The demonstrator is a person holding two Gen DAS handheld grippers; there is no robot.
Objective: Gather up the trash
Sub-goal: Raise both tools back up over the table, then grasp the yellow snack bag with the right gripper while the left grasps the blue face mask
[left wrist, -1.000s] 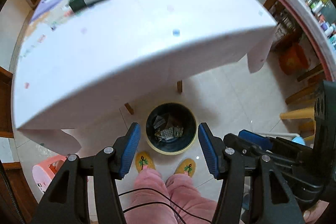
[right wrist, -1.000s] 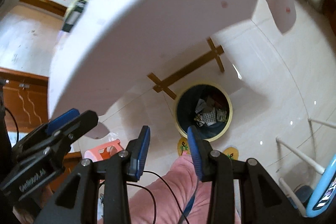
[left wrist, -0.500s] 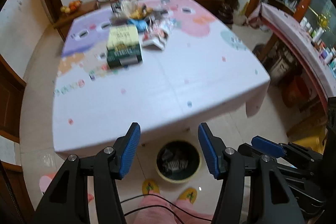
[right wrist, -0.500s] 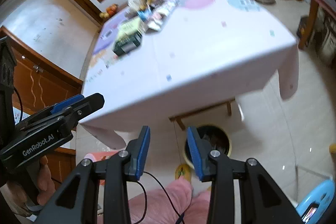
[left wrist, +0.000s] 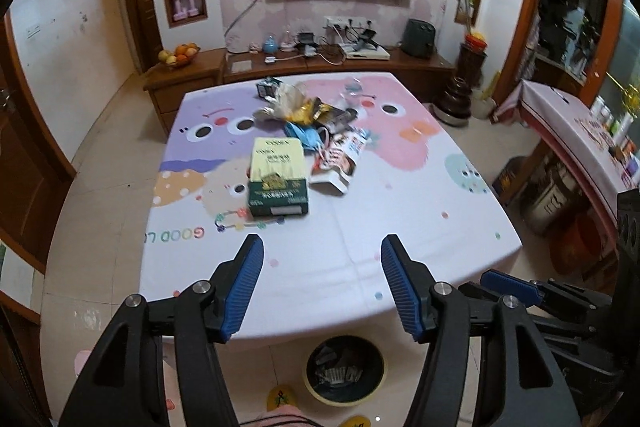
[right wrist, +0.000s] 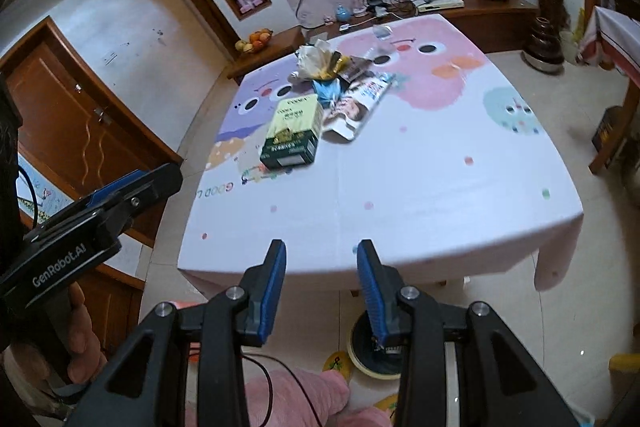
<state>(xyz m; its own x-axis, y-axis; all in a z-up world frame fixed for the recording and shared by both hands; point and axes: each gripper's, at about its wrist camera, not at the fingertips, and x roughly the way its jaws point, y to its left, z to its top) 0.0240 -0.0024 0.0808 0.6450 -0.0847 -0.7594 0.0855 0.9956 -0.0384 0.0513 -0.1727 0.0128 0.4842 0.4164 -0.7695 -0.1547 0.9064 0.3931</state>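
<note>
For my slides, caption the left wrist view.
Open left gripper above the table, facing the trash pile; bin below.

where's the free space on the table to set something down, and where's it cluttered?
Free: the near strip of the tablecloth from the green and yellow box to the front edge, plus the right side past the white snack packet. Crowded: the far middle, where the wrapper pile and blue mask bunch behind the box. On the floor, the trash bin sits below the front edge.
</note>
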